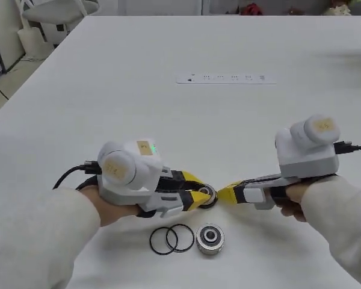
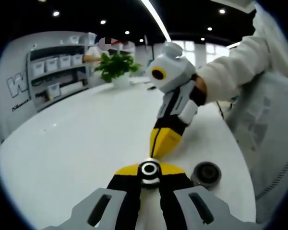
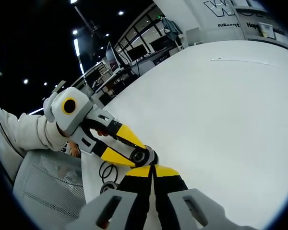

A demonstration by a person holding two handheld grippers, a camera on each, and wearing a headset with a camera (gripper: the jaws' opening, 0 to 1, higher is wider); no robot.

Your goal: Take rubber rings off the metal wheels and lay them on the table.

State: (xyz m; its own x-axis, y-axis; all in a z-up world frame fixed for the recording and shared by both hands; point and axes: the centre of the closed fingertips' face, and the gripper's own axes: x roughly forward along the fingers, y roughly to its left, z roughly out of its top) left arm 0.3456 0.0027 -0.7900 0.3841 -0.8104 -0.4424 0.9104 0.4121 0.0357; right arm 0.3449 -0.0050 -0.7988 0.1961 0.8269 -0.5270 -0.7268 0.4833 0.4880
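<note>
In the head view we see the left tongs (image 1: 200,196) clamped on a metal wheel (image 1: 207,195), and the right tongs (image 1: 221,193) pressed together at its rim. Two rubber rings (image 1: 171,239) lie on the tabletop (image 1: 168,108) beside a second wheel (image 1: 210,238). In the left gripper view, our jaws grip the wheel. In the right gripper view, our jaws meet.

**Setting: open-plan office or lab workroom.** A long white table (image 1: 168,120) with a flush socket strip (image 1: 225,79) serves as the bench, and a white chair (image 1: 54,9) stands at its far corner. The left gripper view shows wall shelving (image 2: 57,72) stocked with white storage bins (image 2: 53,64), a potted plant (image 2: 116,66), recessed ceiling spotlights (image 2: 56,13) and a linear ceiling light (image 2: 156,19). The right gripper view shows desks with monitors (image 3: 110,52), wall lettering (image 3: 223,5) and a grey mesh chair (image 3: 43,191).
</note>
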